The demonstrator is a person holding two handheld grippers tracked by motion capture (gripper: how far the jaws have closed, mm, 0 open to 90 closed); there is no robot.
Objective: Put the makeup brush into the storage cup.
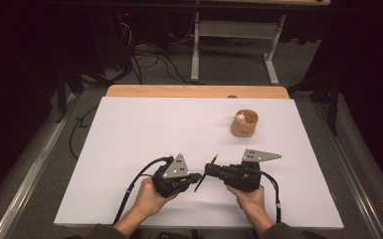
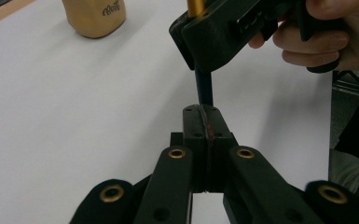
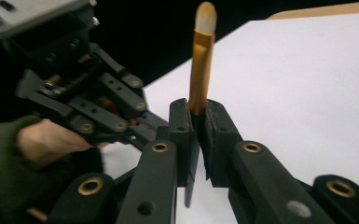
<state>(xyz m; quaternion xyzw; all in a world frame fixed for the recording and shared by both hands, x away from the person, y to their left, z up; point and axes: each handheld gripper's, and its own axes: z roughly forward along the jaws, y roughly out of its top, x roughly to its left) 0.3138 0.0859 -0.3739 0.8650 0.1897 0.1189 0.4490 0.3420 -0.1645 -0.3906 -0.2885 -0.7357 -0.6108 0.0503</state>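
Both grippers meet near the front edge of the white table (image 1: 129, 129), and between them is a slim brush or pen-like tool (image 3: 200, 70) with a gold ferrule and a pale tip. The right gripper (image 3: 198, 135) has its jaws clamped on the tool's shaft; the left gripper (image 2: 205, 122) has its jaws pressed together, pinching what looks like the dark lower end of the same tool. So the pickup is done, and this looks like a handover or a pull-apart in mid-course. The likely destination, the tan cup (image 1: 244, 123), stands well apart, farther back on the right. Something small and pale sits in that cup, too small to identify.
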